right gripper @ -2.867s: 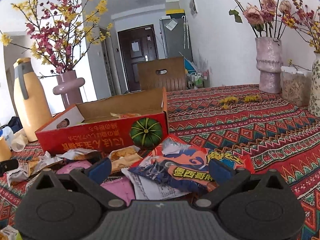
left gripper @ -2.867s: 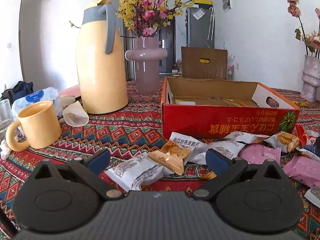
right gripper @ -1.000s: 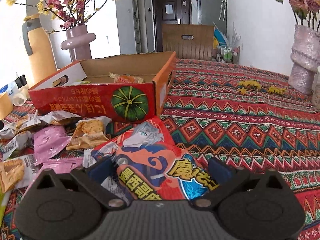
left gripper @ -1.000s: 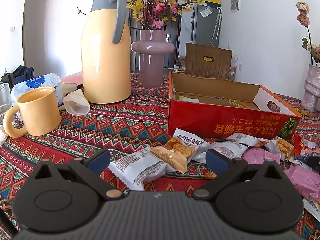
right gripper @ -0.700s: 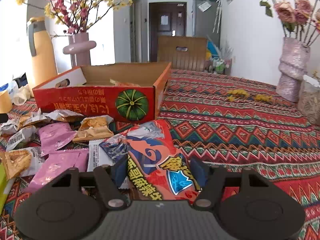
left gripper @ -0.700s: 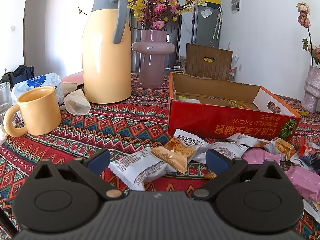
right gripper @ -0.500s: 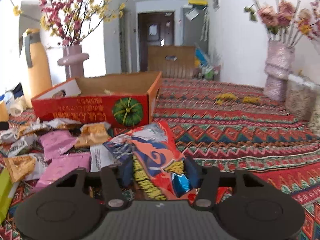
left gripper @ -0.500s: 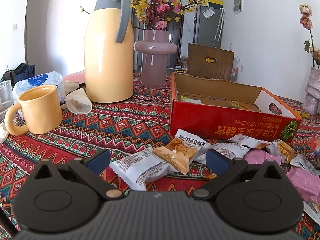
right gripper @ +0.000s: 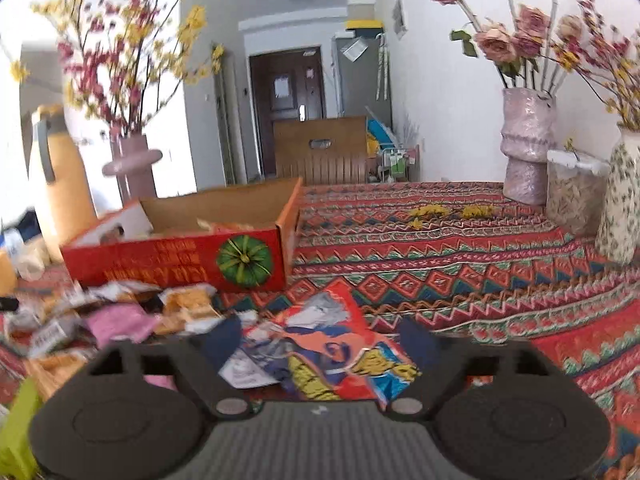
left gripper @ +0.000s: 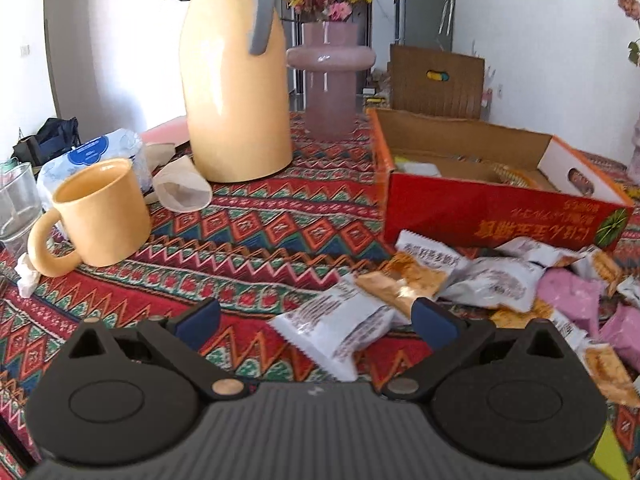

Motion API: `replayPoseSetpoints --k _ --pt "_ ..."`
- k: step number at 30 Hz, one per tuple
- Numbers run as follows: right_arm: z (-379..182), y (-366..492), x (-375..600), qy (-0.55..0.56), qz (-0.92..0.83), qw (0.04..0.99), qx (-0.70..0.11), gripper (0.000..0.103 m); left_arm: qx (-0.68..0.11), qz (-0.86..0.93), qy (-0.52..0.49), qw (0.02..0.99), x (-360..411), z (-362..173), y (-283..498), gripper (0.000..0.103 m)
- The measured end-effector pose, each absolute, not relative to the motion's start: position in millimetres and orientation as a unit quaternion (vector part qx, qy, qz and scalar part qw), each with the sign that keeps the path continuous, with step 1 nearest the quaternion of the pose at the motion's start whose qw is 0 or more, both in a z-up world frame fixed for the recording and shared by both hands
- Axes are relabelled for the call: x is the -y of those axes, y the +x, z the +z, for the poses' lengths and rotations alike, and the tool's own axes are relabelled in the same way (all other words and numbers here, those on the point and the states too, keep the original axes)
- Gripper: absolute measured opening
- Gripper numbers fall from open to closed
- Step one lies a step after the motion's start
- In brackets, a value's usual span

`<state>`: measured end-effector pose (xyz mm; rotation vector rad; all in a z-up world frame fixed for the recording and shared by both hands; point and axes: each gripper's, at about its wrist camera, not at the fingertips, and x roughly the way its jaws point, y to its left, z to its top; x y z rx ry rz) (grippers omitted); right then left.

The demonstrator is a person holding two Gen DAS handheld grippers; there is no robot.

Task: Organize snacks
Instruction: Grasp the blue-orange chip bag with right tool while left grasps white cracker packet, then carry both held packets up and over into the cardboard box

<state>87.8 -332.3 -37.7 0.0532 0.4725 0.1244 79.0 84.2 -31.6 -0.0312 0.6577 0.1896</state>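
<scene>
Open red cardboard box [right gripper: 180, 260] stands beyond the snack heap. Large red-orange foil snack bag [right gripper: 332, 344] lies between the right gripper [right gripper: 320, 338] jaws, just reopened and spread, not pinching; a squarer, mid-bag grip is advised. Left gripper [left gripper: 316, 318] spread, empty.

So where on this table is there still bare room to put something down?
Bare cloth lies between the yellow mug and the red box, in front of the jug. More lies right of the box, toward the pale vases. The snack packets crowd the box's front.
</scene>
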Motion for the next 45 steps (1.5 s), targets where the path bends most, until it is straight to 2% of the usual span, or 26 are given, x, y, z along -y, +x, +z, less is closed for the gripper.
replayPoseSetpoints --k 5,11,13,15,20,25,27,31,32,33,45 --pt "-42 115 334 -0.013 0.078 0.957 -0.279 0.095 -0.329 0.093 -0.007 0.94 -86 -32 78 0.103" --pt "-64 140 335 -0.027 0.099 0.935 -0.339 0.097 -0.338 0.077 0.018 0.938 -86 -32 80 0.103" --pt "-65 139 340 -0.01 0.099 0.936 -0.339 0.085 -0.345 0.074 0.026 0.935 -86 -35 86 0.103" --pt "-62 134 344 0.005 0.103 0.938 -0.329 0.067 -0.355 0.07 0.032 0.932 -87 -38 94 0.103" --pt "-52 109 347 0.027 0.092 0.952 -0.289 0.063 -0.366 0.048 0.04 0.929 -87 -45 108 0.102" --pt "-40 91 347 0.052 0.082 0.962 -0.254 0.063 -0.38 0.028 0.042 0.924 -84 -53 115 0.089" --pt "-38 88 347 0.059 0.083 0.963 -0.25 0.063 -0.381 0.019 0.032 0.924 -86 -55 113 0.079" --pt "-38 85 343 0.067 0.089 0.962 -0.25 0.063 -0.376 0.017 0.021 0.926 -86 -52 107 0.063" --pt "-38 84 341 0.066 0.091 0.962 -0.25 0.063 -0.376 0.017 0.019 0.926 -86 -52 105 0.057" --pt "-38 84 338 0.065 0.094 0.961 -0.251 0.063 -0.376 0.014 0.015 0.926 -87 -52 102 0.045" --pt "-25 75 320 0.059 0.123 0.964 -0.229 0.063 -0.326 0.022 -0.011 0.945 -83 -26 71 0.043"
